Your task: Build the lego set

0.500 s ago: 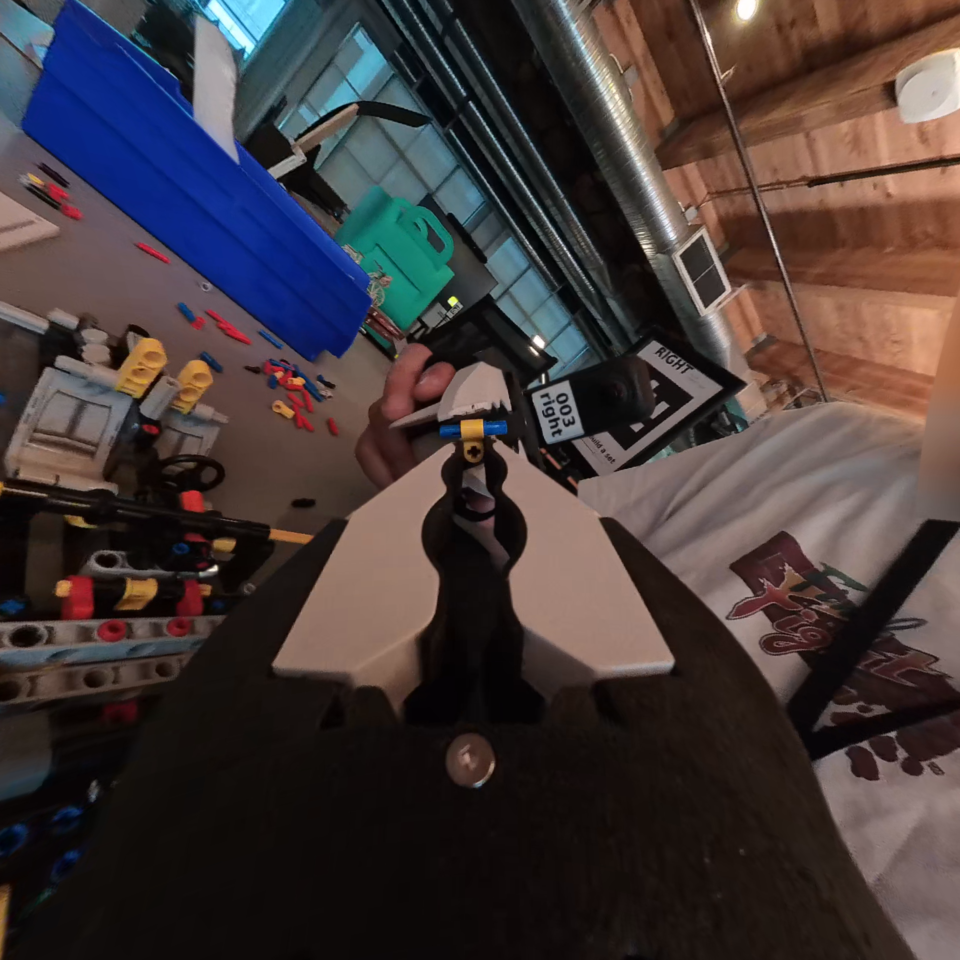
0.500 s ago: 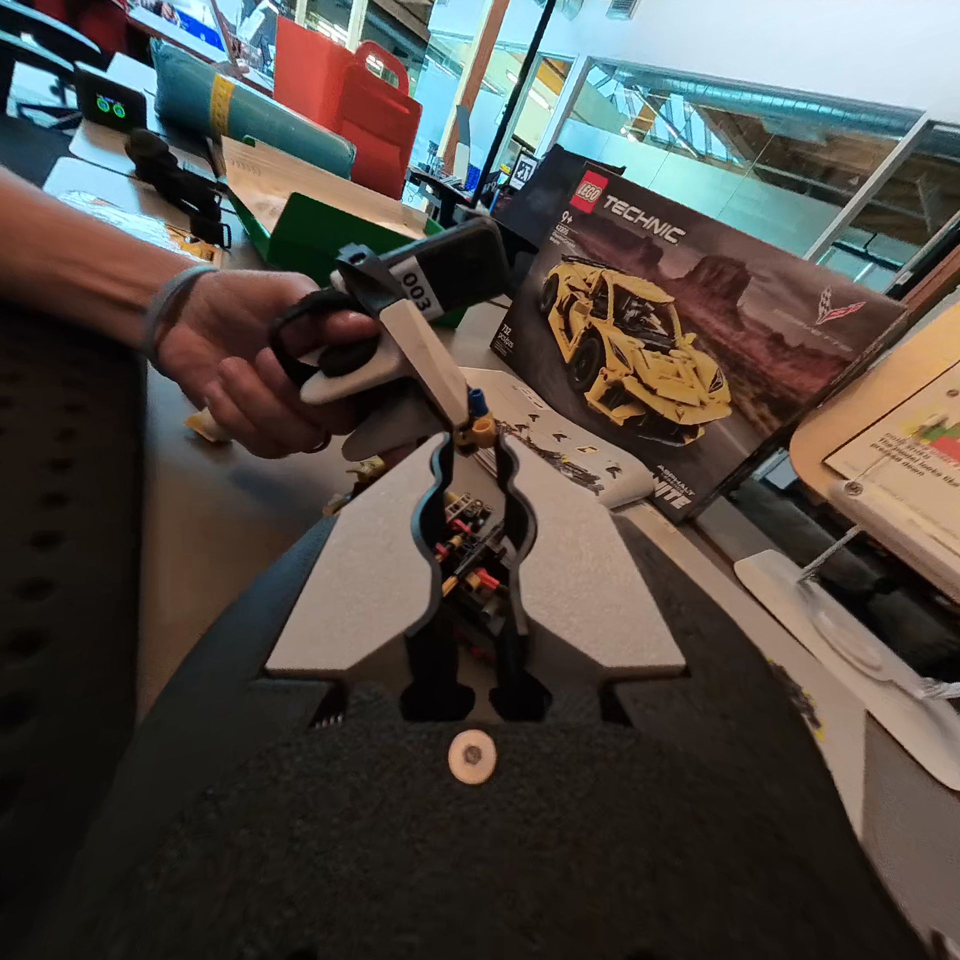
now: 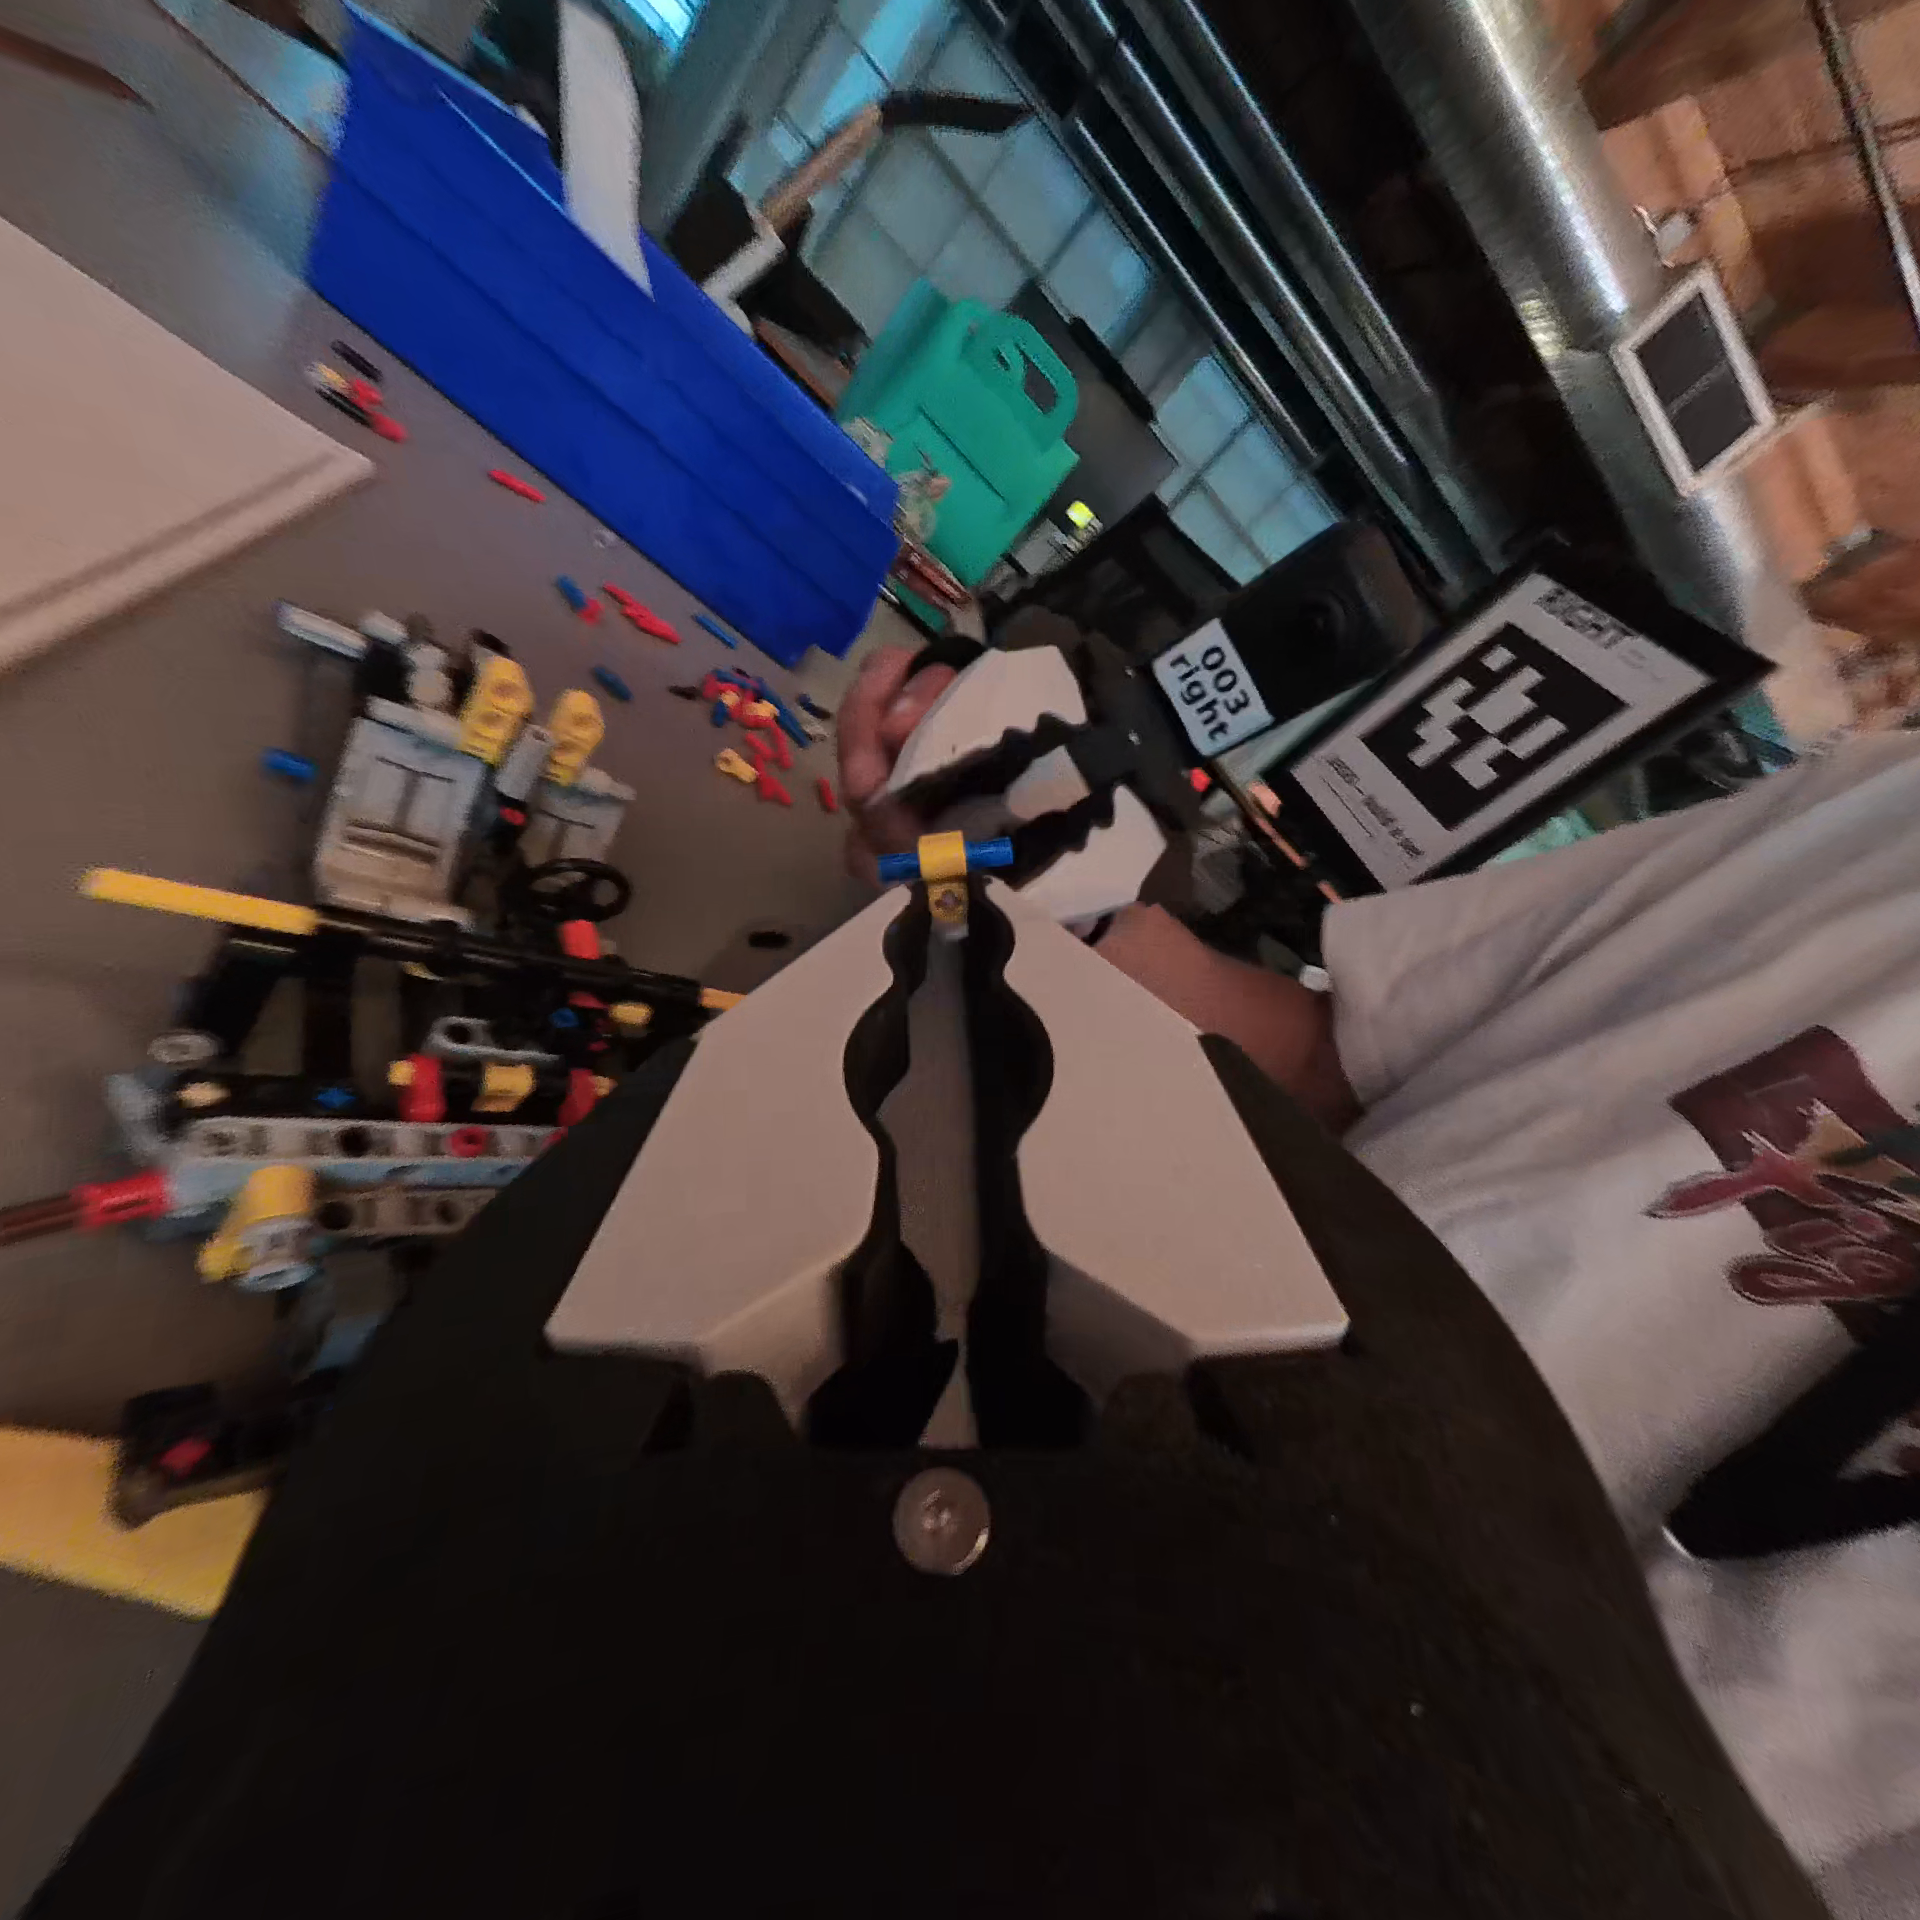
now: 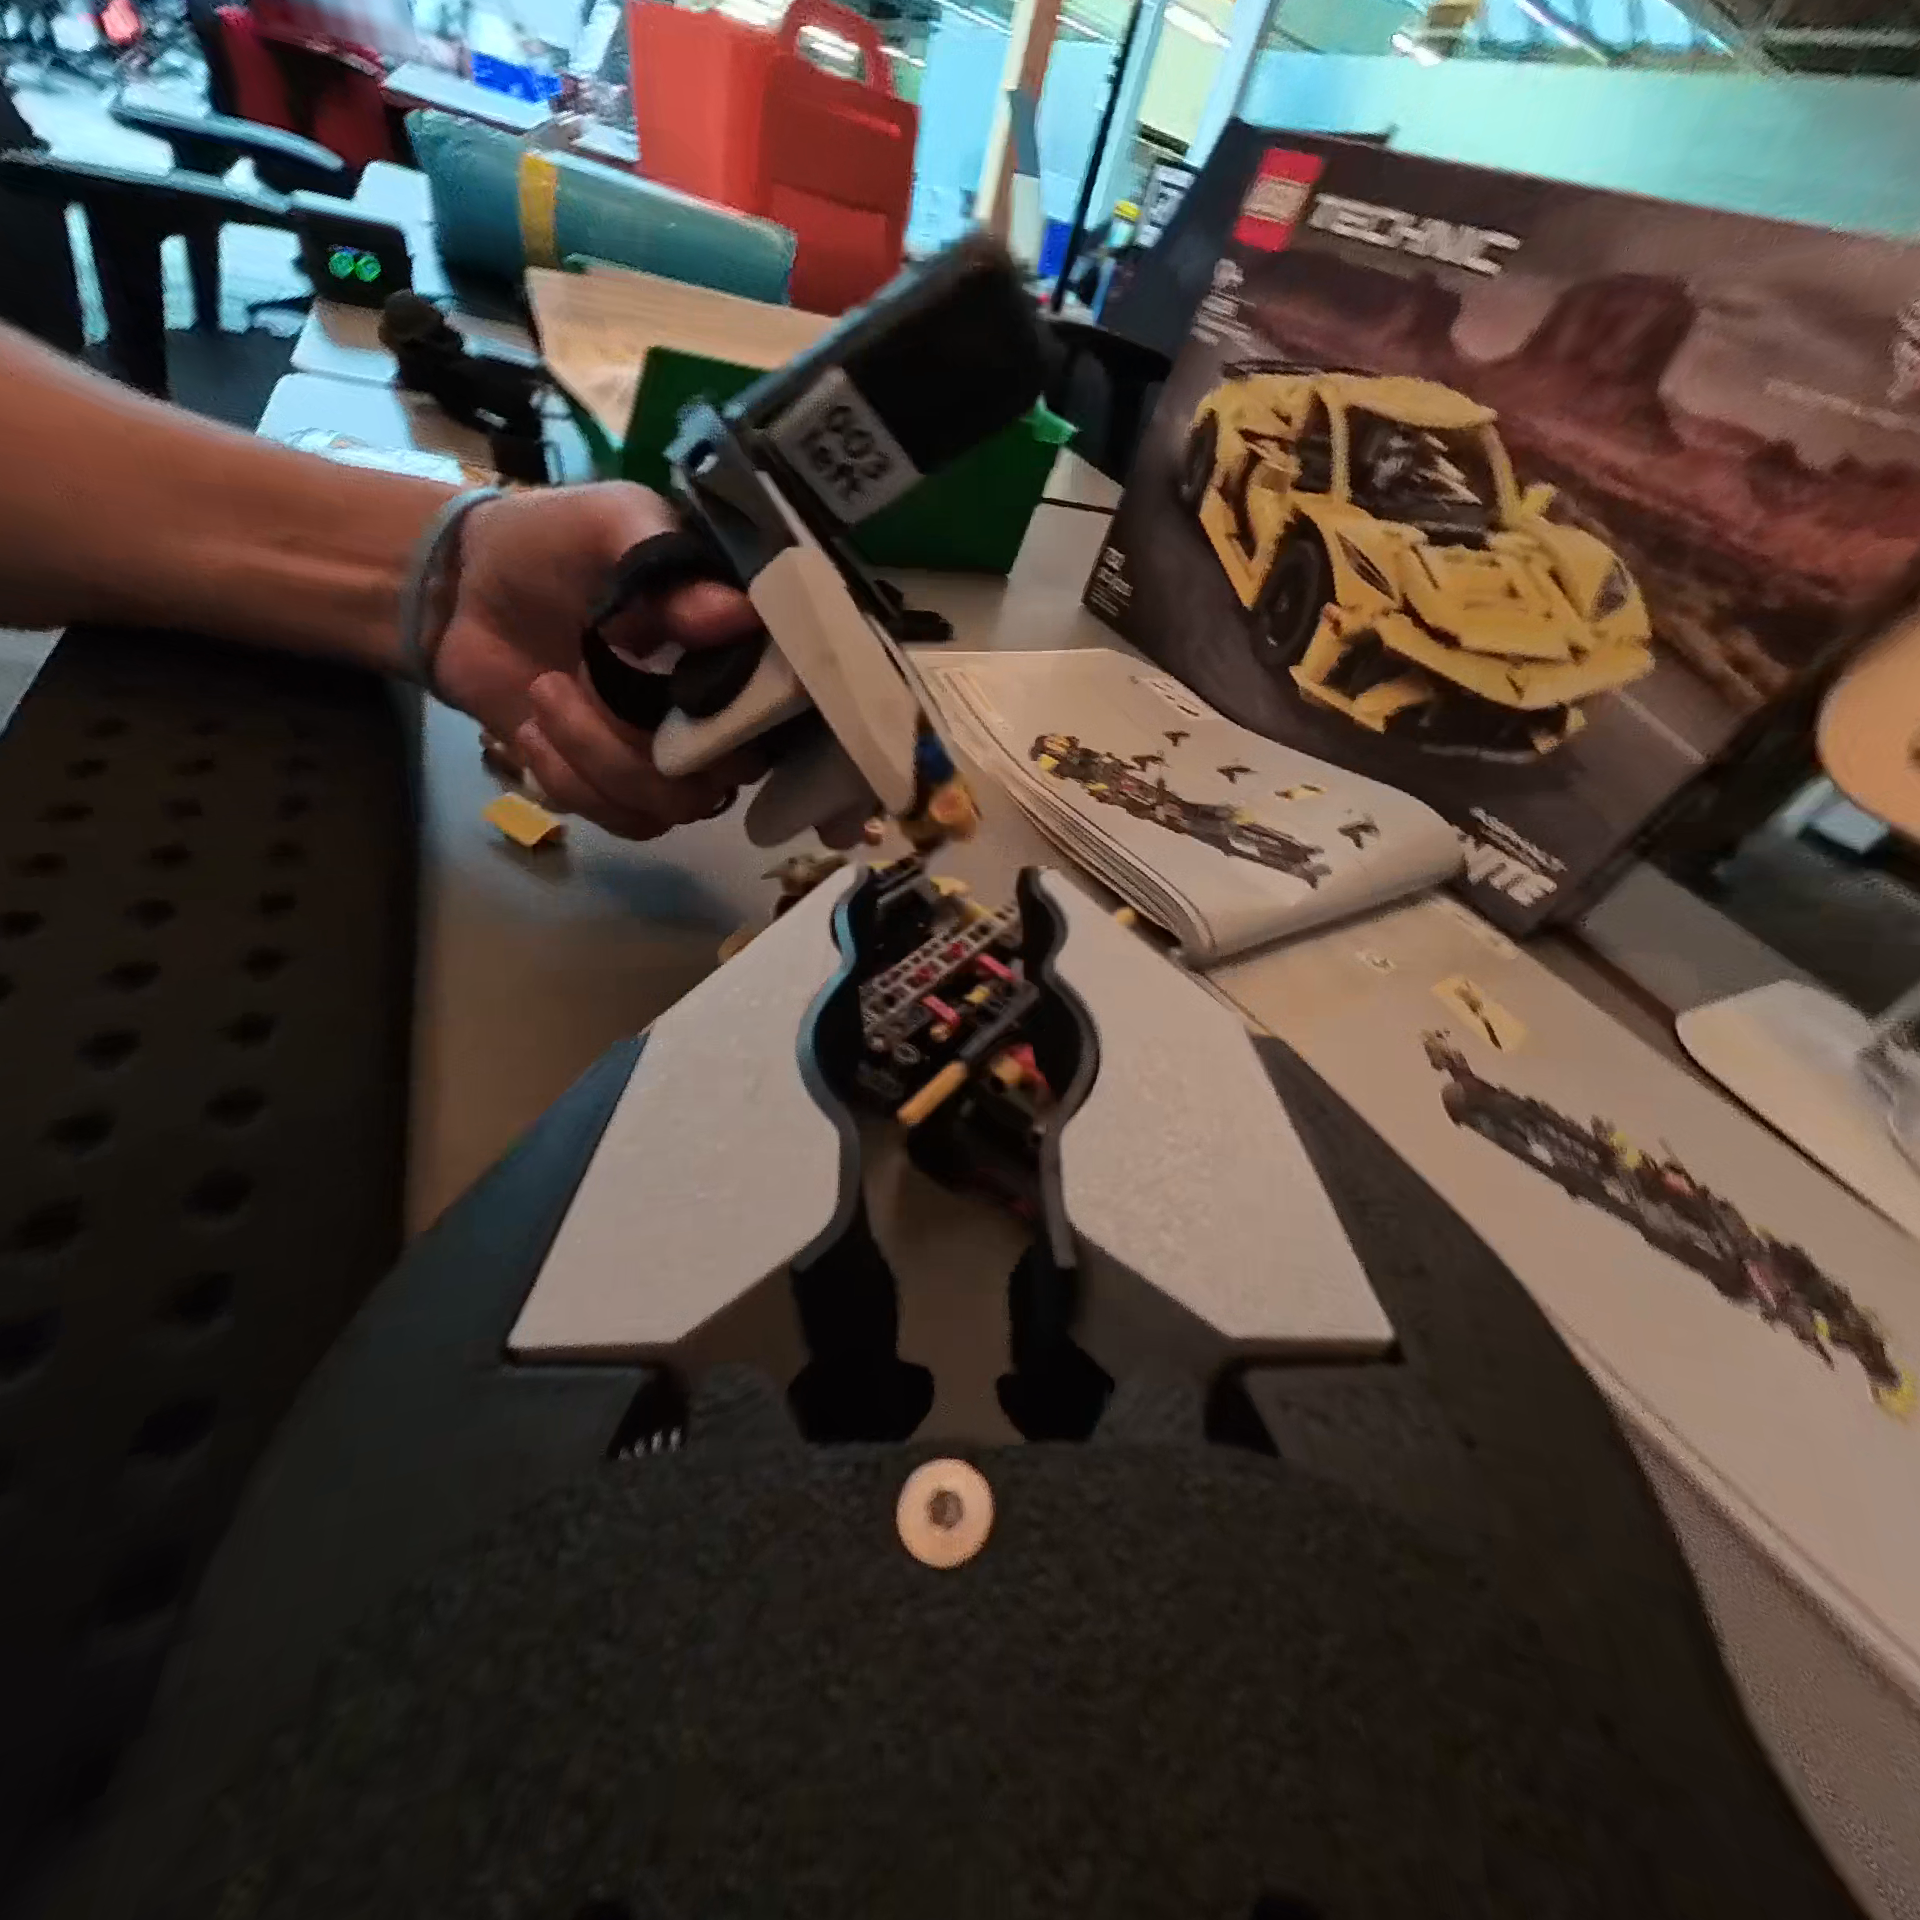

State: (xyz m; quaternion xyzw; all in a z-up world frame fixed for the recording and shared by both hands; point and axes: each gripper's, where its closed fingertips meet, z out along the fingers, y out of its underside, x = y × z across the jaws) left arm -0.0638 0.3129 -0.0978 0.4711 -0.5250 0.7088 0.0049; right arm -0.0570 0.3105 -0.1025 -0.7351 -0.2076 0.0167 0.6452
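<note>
My left gripper (image 3: 941,928) is shut on a small yellow connector with a blue pin through it (image 3: 943,858), held up in the air. The same piece (image 4: 943,805) shows at the left gripper's tip (image 4: 914,805) in the right wrist view, a hand holding that gripper. My right gripper (image 4: 948,883) is open and empty, just below and short of the piece. It also shows in the left wrist view (image 3: 1023,774), jaws apart behind the piece. The part-built black and grey chassis (image 3: 416,1049) lies on the table, seen between my right fingers (image 4: 951,1003).
Loose red, blue and yellow pieces (image 3: 753,722) lie near a blue bin (image 3: 582,416). The set's box (image 4: 1507,499), an open instruction booklet (image 4: 1174,800) and a green bin (image 4: 935,509) stand behind. A printed white sheet (image 4: 1558,1122) lies right. A person's white shirt (image 3: 1558,1039) is close. My two grippers' fingertips are within a few centimetres of each other.
My right gripper has opened wider and drawn back from the yellow and blue piece. The left gripper still holds it and has swung toward the table.
</note>
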